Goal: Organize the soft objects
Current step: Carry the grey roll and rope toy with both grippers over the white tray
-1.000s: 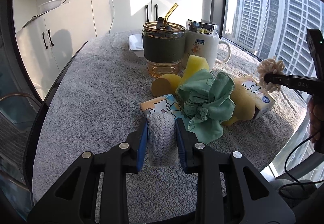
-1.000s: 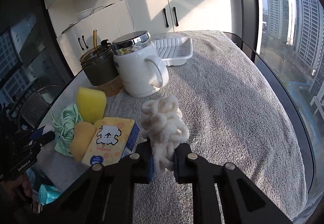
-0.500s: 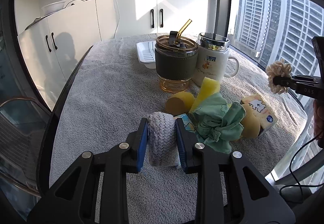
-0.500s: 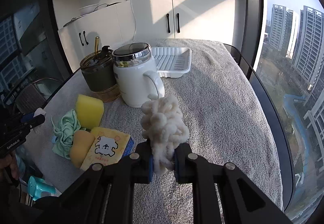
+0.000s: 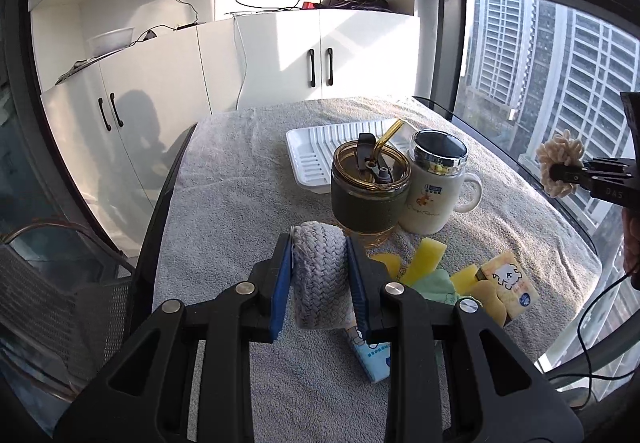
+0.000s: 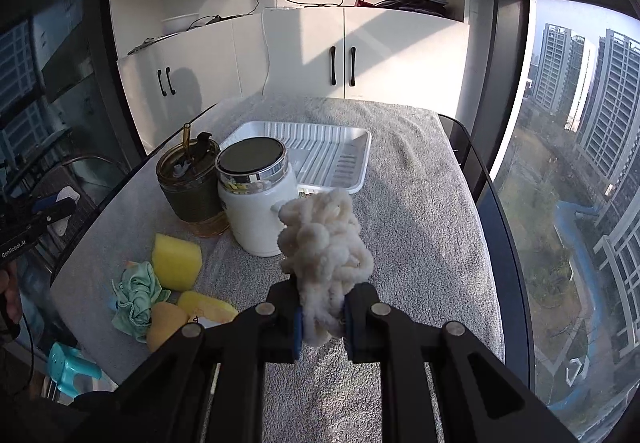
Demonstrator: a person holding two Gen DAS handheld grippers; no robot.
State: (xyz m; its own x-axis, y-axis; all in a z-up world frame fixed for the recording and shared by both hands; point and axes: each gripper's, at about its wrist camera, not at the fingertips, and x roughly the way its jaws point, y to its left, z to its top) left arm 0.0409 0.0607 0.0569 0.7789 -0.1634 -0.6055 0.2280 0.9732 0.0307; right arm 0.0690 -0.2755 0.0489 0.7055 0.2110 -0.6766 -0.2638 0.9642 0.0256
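Observation:
My left gripper (image 5: 319,263) is shut on a grey braided scrunchie (image 5: 319,273), held in the air above the towel-covered table (image 5: 240,203). My right gripper (image 6: 322,317) is shut on a cream fluffy scrunchie (image 6: 324,247), also lifted; that same cream scrunchie (image 5: 559,167) shows at the right edge of the left wrist view. On the table below lie a green cloth scrunchie (image 6: 136,297), yellow sponges (image 6: 176,261) and a yellow tissue pack (image 5: 508,289). A white ribbed tray (image 6: 320,159) sits at the far side.
A green-sleeved tumbler with a straw (image 5: 370,189) and a white lidded mug (image 5: 434,189) stand between the soft things and the tray. A blue tissue pack (image 5: 374,357) lies near the front edge. White cabinets (image 5: 280,67) stand behind, a window at right.
Both grippers have risen with their scrunchies still gripped. The pile of sponges, cloth and packs now sits lower in both views, and the tray has come into fuller sight.

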